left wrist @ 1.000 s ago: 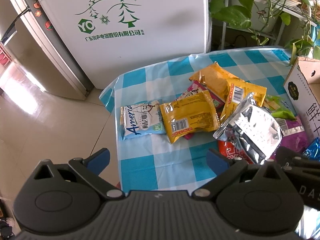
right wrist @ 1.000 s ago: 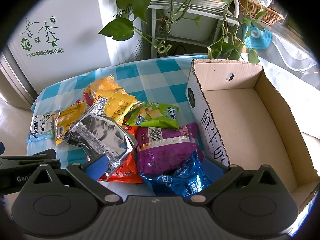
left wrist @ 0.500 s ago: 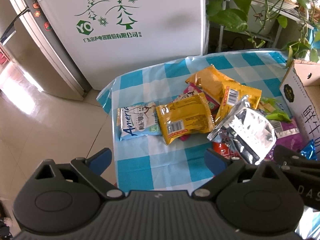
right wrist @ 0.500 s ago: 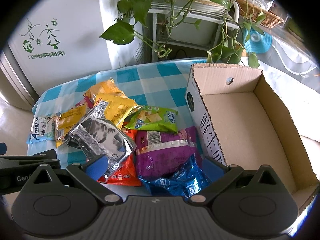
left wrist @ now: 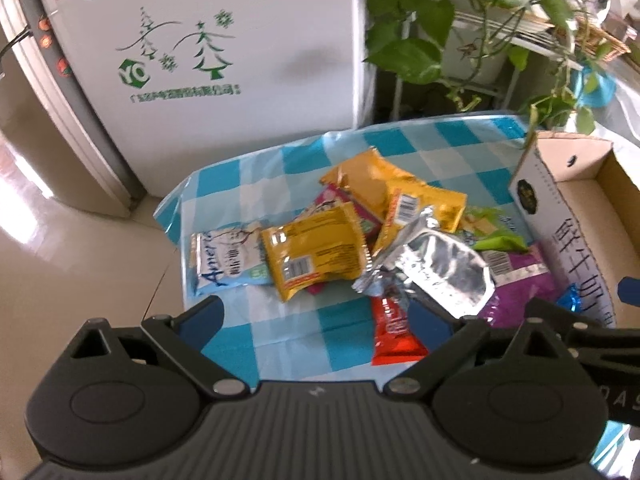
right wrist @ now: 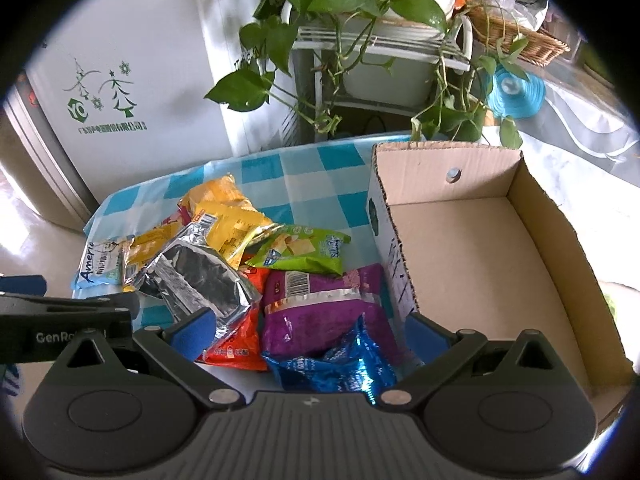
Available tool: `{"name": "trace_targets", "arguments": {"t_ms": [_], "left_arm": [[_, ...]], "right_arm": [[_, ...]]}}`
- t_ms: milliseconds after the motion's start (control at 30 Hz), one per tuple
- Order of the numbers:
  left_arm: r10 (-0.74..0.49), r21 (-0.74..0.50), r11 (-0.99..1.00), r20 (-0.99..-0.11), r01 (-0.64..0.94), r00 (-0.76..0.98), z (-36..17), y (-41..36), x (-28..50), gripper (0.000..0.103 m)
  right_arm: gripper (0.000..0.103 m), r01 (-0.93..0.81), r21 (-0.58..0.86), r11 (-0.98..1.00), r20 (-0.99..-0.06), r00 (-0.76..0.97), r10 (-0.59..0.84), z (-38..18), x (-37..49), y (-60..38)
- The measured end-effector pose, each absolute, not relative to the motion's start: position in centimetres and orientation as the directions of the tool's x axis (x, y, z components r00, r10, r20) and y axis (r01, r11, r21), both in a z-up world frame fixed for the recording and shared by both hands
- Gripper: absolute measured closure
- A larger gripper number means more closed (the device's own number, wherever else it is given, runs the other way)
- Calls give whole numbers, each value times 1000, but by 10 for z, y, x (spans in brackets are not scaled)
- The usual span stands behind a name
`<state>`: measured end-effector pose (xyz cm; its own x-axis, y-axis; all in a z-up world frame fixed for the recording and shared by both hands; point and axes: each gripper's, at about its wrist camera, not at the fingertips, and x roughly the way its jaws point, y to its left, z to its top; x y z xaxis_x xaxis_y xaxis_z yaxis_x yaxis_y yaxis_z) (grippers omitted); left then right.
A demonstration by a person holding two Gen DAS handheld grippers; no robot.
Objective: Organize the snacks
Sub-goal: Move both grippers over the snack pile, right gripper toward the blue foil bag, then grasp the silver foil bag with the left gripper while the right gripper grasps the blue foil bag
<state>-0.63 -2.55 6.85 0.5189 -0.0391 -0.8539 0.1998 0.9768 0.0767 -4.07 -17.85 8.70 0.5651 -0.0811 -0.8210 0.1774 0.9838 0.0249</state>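
- Holding a two-finger gripper in each hand, I am looking down over a heap of snack packets on a table covered with a blue-and-white checked cloth (left wrist: 352, 152).
- My left gripper (left wrist: 316, 316) is hovering with its jaws spread wide and nothing between them, just above the near edge of the heap.
- My right gripper (right wrist: 304, 328) is also standing wide and empty, with a crumpled blue packet (right wrist: 340, 368) and a purple packet (right wrist: 324, 312) lying just ahead of its fingers.
- Lying loose and overlapping, the snacks are not sorted yet: a pale packet with blue lettering (left wrist: 224, 256) is sitting at the left end, touching a yellow packet (left wrist: 316, 256).
- A silver foil packet (left wrist: 436, 272) is resting on top of the middle of the heap, partly covering a red packet (left wrist: 392, 332) beneath it.
- A green packet (right wrist: 304, 252) and two more yellow-orange packets (right wrist: 224, 208) are lying toward the far side.
- An open cardboard box (right wrist: 480, 248) is standing on the right, touching the heap, and I am seeing nothing inside it; I judge it is placed there to receive the snacks.
- I judge both tools are being kept wide so that either can drop over a puffy packet, the right one being nearer the box.
- A white appliance with green tree print (left wrist: 224, 40) and trailing houseplants (right wrist: 320, 8) are standing behind the table.
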Motion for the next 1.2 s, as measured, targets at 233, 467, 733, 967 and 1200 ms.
{"name": "trace_targets", "arguments": {"t_ms": [233, 467, 733, 967, 1200], "left_arm": [[-129, -39, 981, -865, 191, 486, 70, -25, 0, 5], [-185, -138, 981, -866, 134, 464, 63, -20, 14, 5], [-196, -175, 981, -860, 88, 471, 52, -31, 25, 5], [-185, -167, 983, -866, 79, 465, 40, -46, 33, 5], [-180, -167, 984, -879, 68, 441, 34, -41, 34, 2]], "right_arm": [[0, 181, 50, 982, -802, 593, -69, 94, -50, -194], [2, 120, 150, 981, -755, 655, 35, 106, -72, -213], [9, 3, 159, 987, -749, 652, 119, 97, -89, -205], [12, -47, 140, 989, -770, 622, 139, 79, -91, -193], [12, 14, 119, 993, -814, 574, 90, 60, -79, -191]]}}
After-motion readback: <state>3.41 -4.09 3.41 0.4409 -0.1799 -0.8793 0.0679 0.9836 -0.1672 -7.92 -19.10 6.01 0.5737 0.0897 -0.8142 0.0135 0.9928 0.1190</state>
